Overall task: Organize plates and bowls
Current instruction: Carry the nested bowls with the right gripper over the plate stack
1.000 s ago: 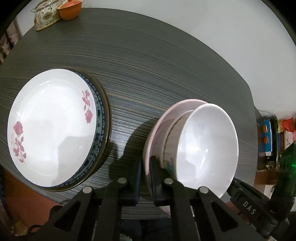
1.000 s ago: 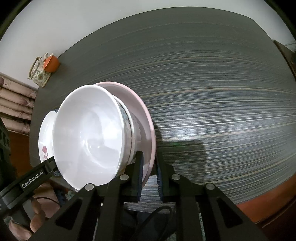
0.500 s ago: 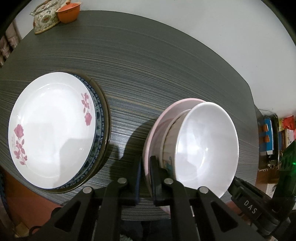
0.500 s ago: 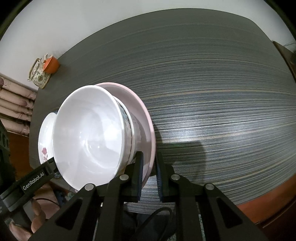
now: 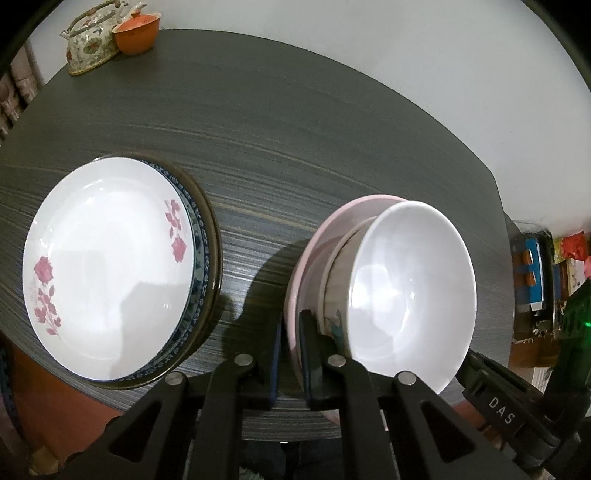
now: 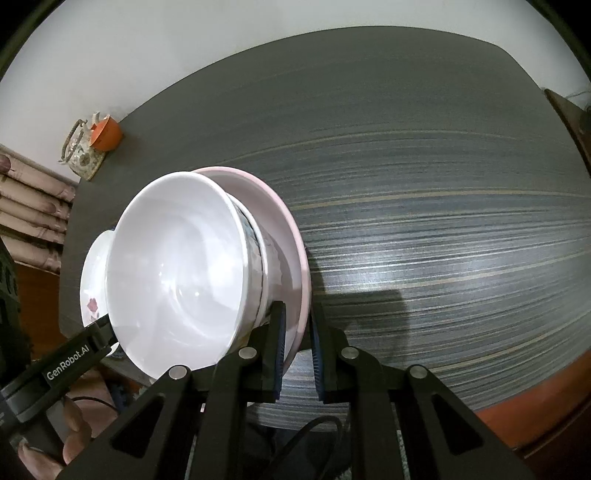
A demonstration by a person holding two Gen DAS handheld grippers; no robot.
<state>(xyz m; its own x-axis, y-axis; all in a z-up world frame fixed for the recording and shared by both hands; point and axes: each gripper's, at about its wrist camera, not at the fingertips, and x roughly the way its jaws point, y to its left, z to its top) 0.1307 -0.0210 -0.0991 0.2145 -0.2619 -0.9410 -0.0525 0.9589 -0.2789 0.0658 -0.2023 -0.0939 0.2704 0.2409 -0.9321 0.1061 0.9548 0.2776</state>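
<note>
Gripping the near rim of the pink plate from opposite sides, both claws are clenched on it: the left gripper has one finger under the rim and one over it, and the right gripper pinches the same rim the same way. On the plate, just beyond the fingertips, stand nested bowls: a white bowl on top, seated in a patterned bowl whose wall shows below it. From the right wrist view the white bowl fills the space left of the claw. Left of the left claw, apart from the pink plate, lies a stack of plates on the dark table, topped by a white plate with pink flowers. Far ahead and left, at the table's back edge, a floral teapot touches an orange cup.
</note>
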